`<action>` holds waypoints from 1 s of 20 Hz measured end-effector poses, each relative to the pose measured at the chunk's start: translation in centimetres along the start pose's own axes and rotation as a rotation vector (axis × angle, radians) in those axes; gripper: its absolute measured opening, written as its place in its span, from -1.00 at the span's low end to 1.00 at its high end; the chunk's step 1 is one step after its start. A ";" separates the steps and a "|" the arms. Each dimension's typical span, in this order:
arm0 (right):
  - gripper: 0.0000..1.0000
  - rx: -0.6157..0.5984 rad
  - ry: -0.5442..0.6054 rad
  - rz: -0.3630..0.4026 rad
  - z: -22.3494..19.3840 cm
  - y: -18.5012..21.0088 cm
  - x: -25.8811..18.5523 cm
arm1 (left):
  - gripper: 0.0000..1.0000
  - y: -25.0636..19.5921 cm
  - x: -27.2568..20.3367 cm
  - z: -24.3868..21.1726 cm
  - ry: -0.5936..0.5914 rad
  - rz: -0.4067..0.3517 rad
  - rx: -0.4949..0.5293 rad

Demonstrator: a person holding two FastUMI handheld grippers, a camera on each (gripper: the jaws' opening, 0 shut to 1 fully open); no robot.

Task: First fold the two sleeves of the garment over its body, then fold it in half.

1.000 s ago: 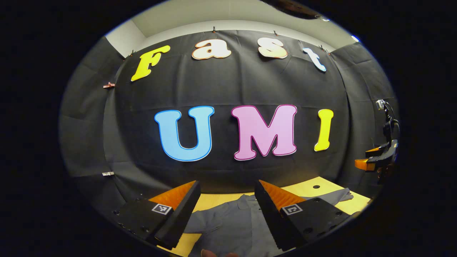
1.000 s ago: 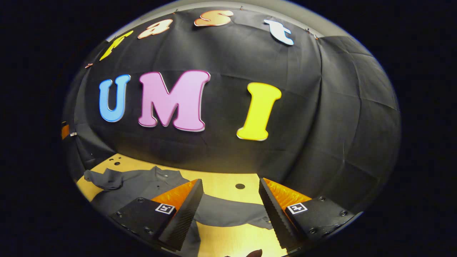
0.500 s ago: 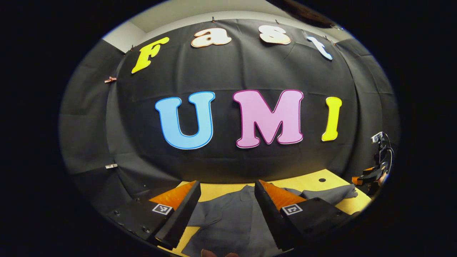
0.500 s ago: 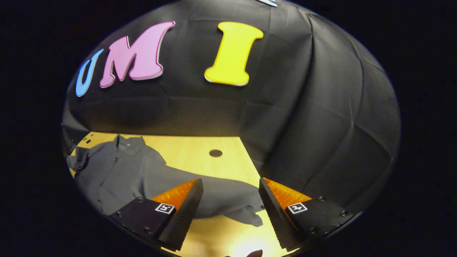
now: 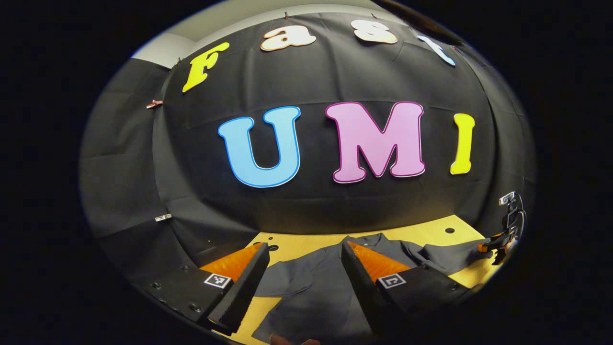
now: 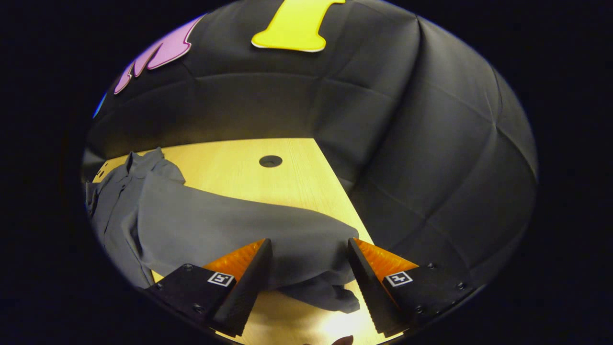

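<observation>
We judge the first sleeve fold is just starting. Our left gripper, jaws apart and empty, hangs over the shirt spread flat on the table. Our right gripper, jaws also apart, hovers above the sleeve; next it must drop and pinch the cuff. The left gripper view catches the collar; the right gripper view shows the sleeve full length.

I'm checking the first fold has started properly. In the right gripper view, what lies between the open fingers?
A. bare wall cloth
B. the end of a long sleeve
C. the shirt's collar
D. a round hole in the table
B: the right gripper is open over the sleeve end, flat on the table.
</observation>
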State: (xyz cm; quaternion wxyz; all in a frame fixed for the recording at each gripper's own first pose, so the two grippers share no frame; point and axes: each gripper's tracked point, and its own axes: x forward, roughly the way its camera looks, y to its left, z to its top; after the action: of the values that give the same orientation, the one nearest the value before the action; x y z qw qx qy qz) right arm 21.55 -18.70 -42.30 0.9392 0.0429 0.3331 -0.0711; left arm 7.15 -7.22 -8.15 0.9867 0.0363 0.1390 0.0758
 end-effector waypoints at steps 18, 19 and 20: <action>-0.87 0.125 -0.164 0.089 6.8 8.1 -9.5 | 0.93 9.6 0.2 -2.1 -0.028 -0.021 -0.033; -0.87 0.119 -0.196 0.101 8.3 9.4 -11.2 | 0.93 10.8 0.4 -2.3 -0.036 -0.028 -0.039; -0.86 0.110 -0.228 0.111 9.4 10.6 -13.0 | 0.94 12.0 0.5 -2.6 -0.044 -0.032 -0.045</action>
State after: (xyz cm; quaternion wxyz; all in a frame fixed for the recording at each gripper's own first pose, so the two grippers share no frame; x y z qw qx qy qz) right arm 19.11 -8.12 -26.41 0.9697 0.1043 0.2170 -0.0417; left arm 5.28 4.78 -9.66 0.9912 0.0133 0.1162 0.0624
